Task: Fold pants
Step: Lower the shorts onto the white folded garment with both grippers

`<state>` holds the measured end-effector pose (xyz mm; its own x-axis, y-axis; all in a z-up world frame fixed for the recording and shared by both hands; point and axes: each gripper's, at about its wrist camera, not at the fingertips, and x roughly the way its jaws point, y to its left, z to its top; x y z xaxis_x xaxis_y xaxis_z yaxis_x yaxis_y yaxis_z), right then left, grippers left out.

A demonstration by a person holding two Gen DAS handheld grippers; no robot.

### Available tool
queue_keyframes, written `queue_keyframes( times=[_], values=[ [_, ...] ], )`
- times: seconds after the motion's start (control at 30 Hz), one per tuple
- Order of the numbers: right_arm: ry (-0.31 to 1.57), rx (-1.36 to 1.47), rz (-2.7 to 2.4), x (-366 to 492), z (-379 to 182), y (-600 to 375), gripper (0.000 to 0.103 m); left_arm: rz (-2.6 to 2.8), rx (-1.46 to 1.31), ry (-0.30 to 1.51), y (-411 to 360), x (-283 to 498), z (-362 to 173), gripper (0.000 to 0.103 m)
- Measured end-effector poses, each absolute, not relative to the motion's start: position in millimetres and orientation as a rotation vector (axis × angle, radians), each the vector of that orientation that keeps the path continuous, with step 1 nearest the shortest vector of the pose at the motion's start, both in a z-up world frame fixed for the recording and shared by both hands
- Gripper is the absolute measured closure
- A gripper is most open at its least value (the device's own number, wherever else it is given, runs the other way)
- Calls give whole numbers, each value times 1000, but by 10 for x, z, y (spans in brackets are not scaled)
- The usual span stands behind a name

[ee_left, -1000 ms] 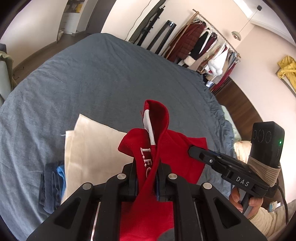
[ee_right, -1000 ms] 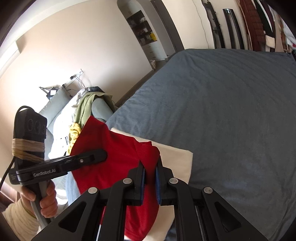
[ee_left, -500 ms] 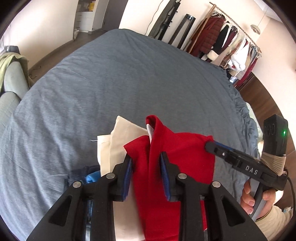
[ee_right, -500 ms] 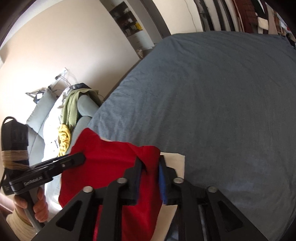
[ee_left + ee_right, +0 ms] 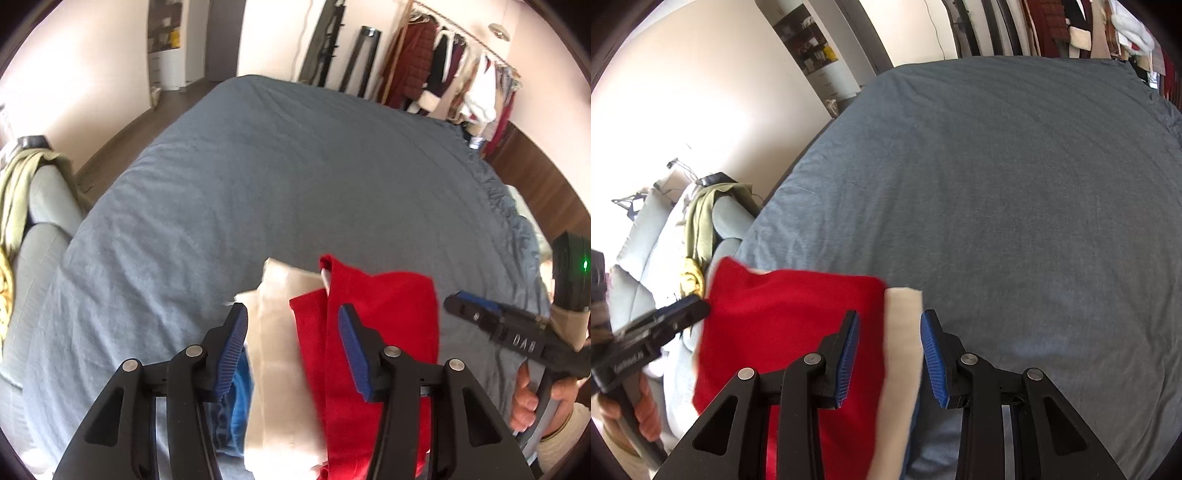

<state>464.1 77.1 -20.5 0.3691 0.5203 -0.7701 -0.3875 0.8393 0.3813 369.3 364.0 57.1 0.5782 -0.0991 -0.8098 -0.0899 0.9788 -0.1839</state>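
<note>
The folded red pants [image 5: 384, 332] lie on top of a folded cream garment [image 5: 275, 332] near the front edge of the bed; a blue garment [image 5: 240, 398] peeks out beneath. The red pants also show in the right wrist view [image 5: 783, 325], beside the cream garment [image 5: 901, 347]. My left gripper [image 5: 291, 347] is open above the stack, holding nothing. My right gripper [image 5: 888, 354] is open above the stack's right edge, holding nothing. It also shows at the right of the left wrist view [image 5: 469, 310].
A wide grey-blue bed cover [image 5: 295, 166] stretches ahead. A grey sofa with olive and yellow clothes [image 5: 22, 192] stands to the left. A clothes rack [image 5: 461, 74] lines the far wall.
Both grippers opened and let go of the red pants, which now rest flat on the cream garment. Both grippers pulled back slightly.
</note>
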Motion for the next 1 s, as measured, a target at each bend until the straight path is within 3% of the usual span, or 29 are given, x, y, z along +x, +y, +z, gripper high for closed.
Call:
queue_keyframes(
  times=[0.23, 0.5, 1.0],
  values=[
    [999, 173, 660, 4504, -52, 887, 67, -141, -260, 971, 3548, 4012, 574, 57],
    [1077, 232, 704, 4613, -398, 915, 67, -196, -253, 971, 3368, 4168, 540, 59],
    [1021, 249, 622, 4688, -291, 757, 67, -259, -166, 1169, 3088, 4711, 140, 67]
  ],
)
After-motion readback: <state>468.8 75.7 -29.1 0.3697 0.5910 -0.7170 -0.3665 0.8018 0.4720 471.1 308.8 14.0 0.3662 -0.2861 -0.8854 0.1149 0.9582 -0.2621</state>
